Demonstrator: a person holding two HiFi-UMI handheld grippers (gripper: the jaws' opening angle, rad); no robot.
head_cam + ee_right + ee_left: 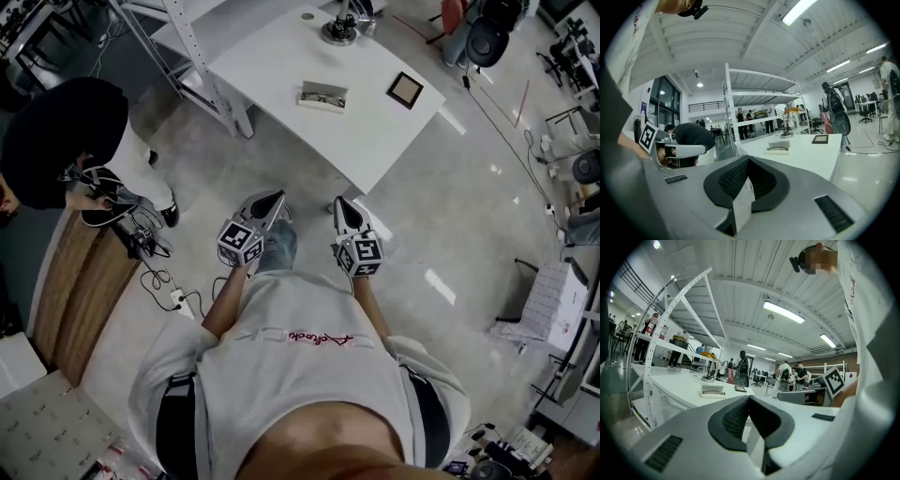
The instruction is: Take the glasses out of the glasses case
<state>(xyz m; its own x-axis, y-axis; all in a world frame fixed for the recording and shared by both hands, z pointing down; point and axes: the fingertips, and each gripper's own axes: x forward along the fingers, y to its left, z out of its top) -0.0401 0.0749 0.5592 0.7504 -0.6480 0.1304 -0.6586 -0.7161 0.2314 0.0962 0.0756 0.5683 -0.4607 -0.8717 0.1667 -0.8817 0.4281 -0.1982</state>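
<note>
Facing open floor [281, 159] before the table [375, 141] edge, left gripper [276, 199] and right gripper [339, 202], fingers [731, 180] pressed together.

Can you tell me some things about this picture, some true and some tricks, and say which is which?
1. The glasses case lies on the white table. True.
2. The right gripper holds the glasses. False: its fingers are shut on nothing, and the glasses sit in the case.
3. The left gripper touches the case. False: the case lies farther off, untouched.
4. A small square frame lies on the table too. True.
</note>
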